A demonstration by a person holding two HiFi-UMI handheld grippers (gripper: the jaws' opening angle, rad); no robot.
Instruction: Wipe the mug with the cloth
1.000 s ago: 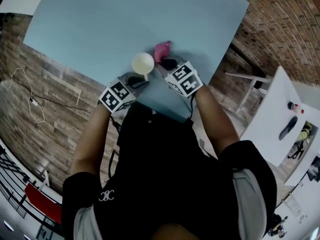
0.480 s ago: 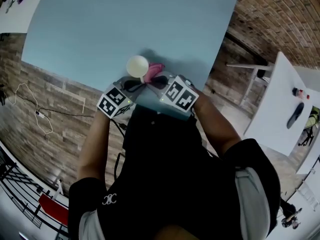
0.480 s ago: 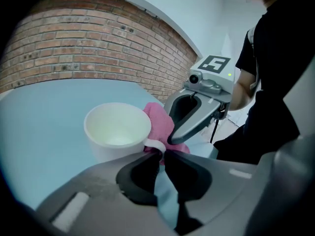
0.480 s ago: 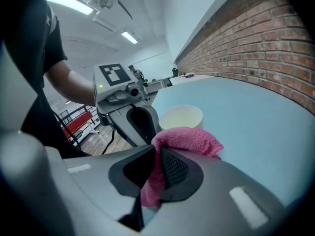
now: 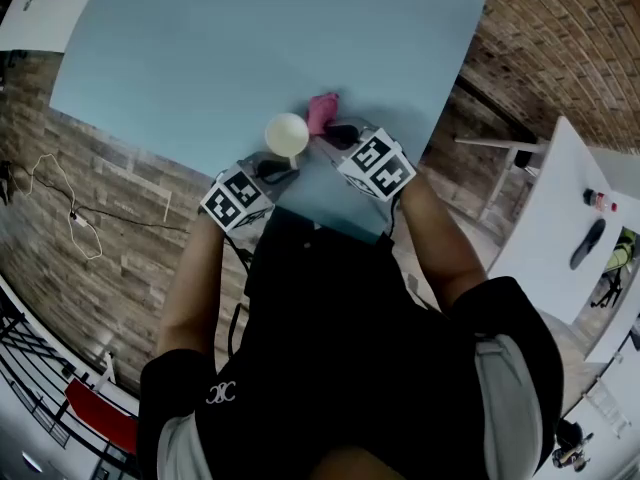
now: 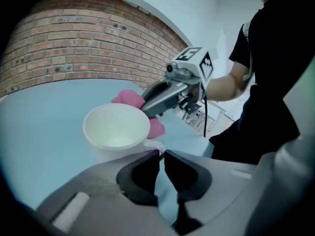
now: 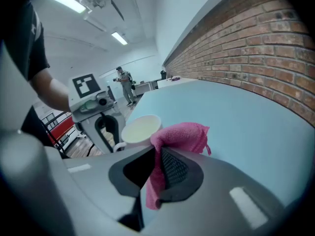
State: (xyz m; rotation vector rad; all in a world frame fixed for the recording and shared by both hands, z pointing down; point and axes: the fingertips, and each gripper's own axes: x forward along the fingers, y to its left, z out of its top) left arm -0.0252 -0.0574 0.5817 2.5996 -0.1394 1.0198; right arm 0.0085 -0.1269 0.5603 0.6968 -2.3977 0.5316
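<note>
Your left gripper [image 5: 277, 167] has its jaws nearly together, pinched on the handle [image 6: 155, 146] of the white mug [image 5: 287, 131]. The mug stands upright on the pale blue worktop [image 5: 200, 48], close to the edge nearest you, with its handle turned toward you. In the head view it sits in much the same spot above that gripper as it did a second ago, and the grip on the handle looks unchanged.

Your right gripper [image 5: 336, 134] has its jaws clamped on the pink cloth [image 5: 322, 111]. One fold is trapped between the pads, a tail hangs below them, and the rest bunches out past the tips.

The cloth is what has changed place. A second ago it lay at the mug's far right. Half a second ago you had drawn it back toward you along the mug's right side, so it sat low beside the handle and close to the left gripper. Now it is out at the far right of the mug again, just beside the rim.

From the left gripper view the cloth wraps behind the mug and down its right side. The pictures do not settle whether it presses on the wall there.

The two grippers are near each other, with the mug between them.
</note>
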